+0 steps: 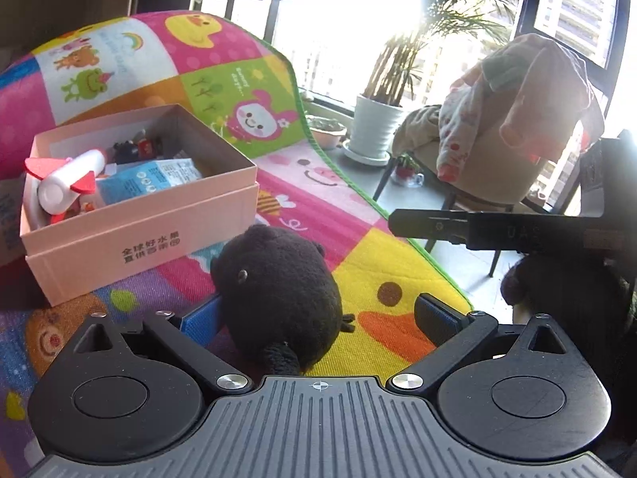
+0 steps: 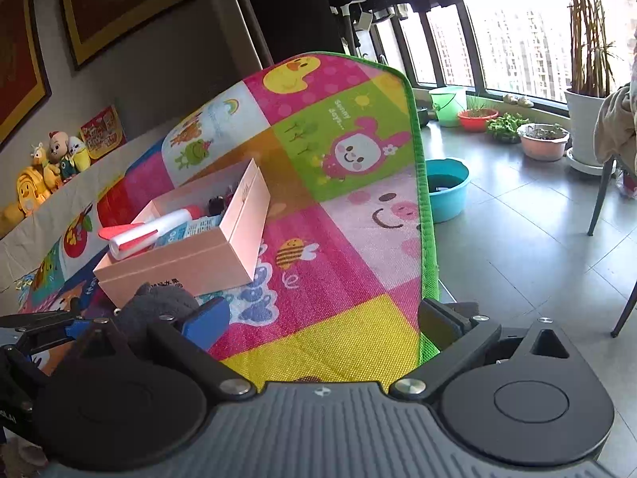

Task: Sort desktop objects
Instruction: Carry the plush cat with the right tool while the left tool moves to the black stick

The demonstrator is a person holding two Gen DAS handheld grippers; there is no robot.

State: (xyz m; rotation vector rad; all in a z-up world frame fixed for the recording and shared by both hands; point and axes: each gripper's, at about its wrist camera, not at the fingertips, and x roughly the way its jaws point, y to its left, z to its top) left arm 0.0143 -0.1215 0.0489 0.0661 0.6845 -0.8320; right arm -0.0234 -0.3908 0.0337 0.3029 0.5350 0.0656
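We are seeing the black plush toy (image 1: 278,294) lying on the colourful play mat (image 1: 358,239), between the fingers of the left gripper (image 1: 318,318). Its jaws are standing wide apart: the blue left pad (image 1: 201,324) is touching the toy's side, while the right pad (image 1: 436,316) is staying well clear of it, so nothing is being clamped. Just beyond the toy, the pink box (image 1: 139,247) is sitting open on the mat, holding a white and red rocket toy (image 1: 65,183) and a blue packet (image 1: 155,179).

From the right wrist we are looking past the right gripper (image 2: 326,318), whose jaws are also spread wide with only mat (image 2: 318,279) between them. Here the plush toy (image 2: 159,306) is showing only partly, off to the left behind the left finger and in front of the box (image 2: 207,255).

The left view alone is giving us a chair (image 1: 497,151) draped with clothes and the right gripper's dark finger (image 1: 458,229) reaching in from the right. The right view alone is showing stuffed toys (image 2: 43,171) lined along the wall, a blue basin (image 2: 448,193) on the tiled floor and potted plants (image 2: 543,139) by the window.
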